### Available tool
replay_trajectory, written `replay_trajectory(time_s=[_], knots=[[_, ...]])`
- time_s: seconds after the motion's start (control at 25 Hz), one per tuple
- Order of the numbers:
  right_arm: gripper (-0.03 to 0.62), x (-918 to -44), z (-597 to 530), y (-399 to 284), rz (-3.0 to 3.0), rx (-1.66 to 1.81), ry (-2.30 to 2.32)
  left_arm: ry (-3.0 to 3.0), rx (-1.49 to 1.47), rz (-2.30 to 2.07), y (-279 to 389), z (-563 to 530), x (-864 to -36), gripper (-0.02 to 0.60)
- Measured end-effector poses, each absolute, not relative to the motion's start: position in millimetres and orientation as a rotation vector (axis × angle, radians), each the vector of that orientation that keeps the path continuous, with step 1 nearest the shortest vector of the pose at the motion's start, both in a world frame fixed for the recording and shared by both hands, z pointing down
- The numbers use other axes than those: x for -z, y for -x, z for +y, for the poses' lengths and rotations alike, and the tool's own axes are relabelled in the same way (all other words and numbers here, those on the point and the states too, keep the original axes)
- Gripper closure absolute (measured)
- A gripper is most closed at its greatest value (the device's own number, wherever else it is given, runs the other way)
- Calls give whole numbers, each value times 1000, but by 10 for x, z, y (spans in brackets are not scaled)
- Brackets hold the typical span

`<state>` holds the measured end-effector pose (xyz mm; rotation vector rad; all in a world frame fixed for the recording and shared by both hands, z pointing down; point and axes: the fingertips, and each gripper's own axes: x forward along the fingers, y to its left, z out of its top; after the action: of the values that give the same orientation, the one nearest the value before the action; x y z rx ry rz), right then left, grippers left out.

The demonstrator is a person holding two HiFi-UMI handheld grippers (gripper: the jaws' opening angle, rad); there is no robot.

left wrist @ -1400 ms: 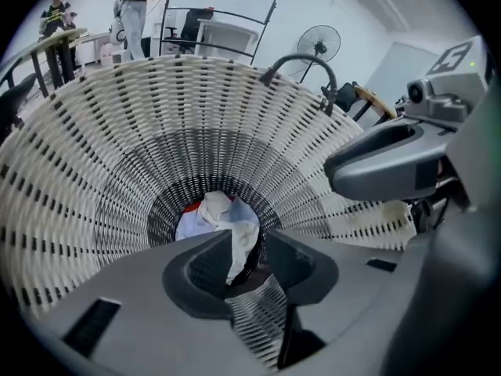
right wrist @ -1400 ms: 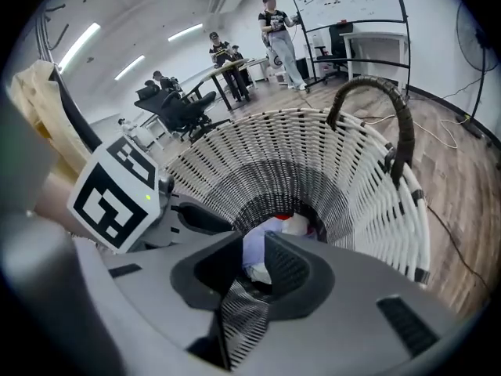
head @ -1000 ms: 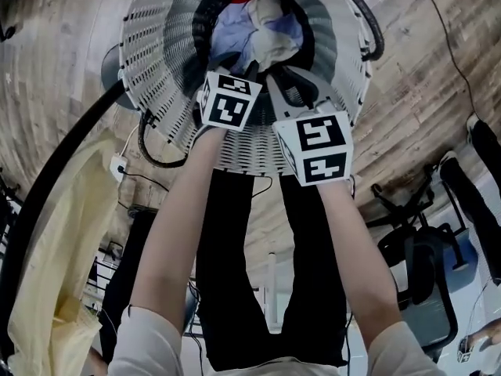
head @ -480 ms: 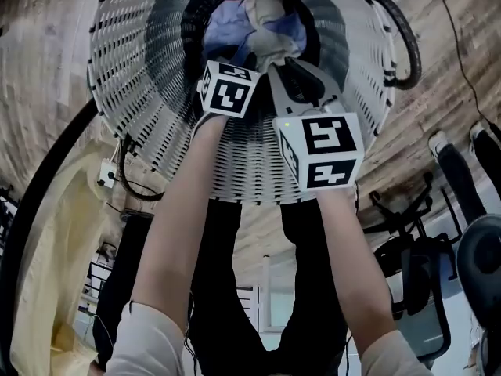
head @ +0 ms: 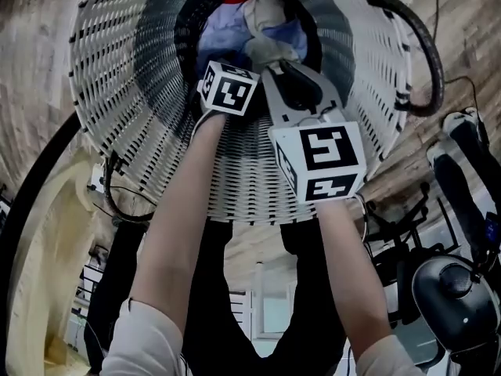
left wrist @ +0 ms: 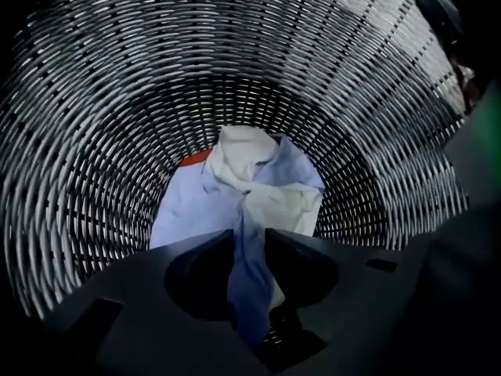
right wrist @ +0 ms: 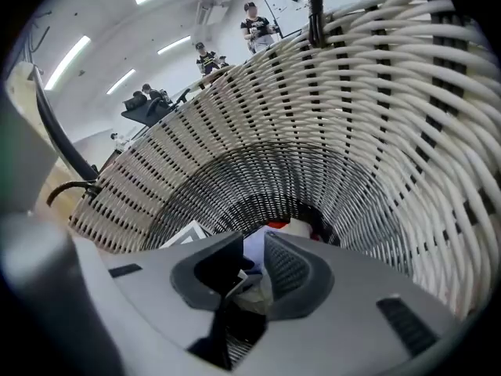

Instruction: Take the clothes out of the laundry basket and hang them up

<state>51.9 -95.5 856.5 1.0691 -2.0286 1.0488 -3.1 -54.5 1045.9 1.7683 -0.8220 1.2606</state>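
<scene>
Below you, between your forearms, stands the laundry basket (head: 141, 92): tall, white, woven, its mouth turned up at you, on a wood-plank floor (head: 31, 37). A black loop handle (head: 427, 61) sits on its right side. A pale yellow cloth (head: 47, 249) shows left of the basket beside a curved black bar (head: 31, 186). A black chair (head: 454, 296) is at lower right.

Both your arms reach into the basket's mouth.

The clothes (left wrist: 243, 186) lie in a heap at the very bottom of the basket; none are out.
- The light blue garment (left wrist: 188, 210) is the biggest piece and is spread across the floor of the basket.
- The cream garment (left wrist: 239, 155) is bunched on top of it.
- A red scrap (left wrist: 196, 159) shows at the heap's far edge, mostly covered.

The left gripper (left wrist: 249, 237) is the deeper of the two, well down inside the wall and pointing steeply at the heap. Its jaws have just been closing. A twisted strip of blue cloth (left wrist: 249, 280) runs up from the heap and through the gap, filling it from pad to pad. Read it as clenched on that strip.

The right gripper (right wrist: 252, 245) is higher, close above the heap and angled down toward it. Its jaws are drawn in to a narrow gap, and pale cloth sits bunched in the gap between the pads, so it is grasping the cream garment. The left gripper's marker cube (right wrist: 188, 233) shows just beside its left jaw.
</scene>
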Motion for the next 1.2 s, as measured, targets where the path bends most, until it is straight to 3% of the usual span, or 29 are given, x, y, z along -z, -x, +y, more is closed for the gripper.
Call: replay_trajectory(time_s=[0.36, 1.2], knots=[[510, -8530, -928, -529, -2019, -1061, -1086, -1780, -1307, -807, 51, -527, -10437, 549], [513, -7545, -992, -635, -2011, -1055, -1118, -1873, -1326, -816, -3, -597, -9104, 555]])
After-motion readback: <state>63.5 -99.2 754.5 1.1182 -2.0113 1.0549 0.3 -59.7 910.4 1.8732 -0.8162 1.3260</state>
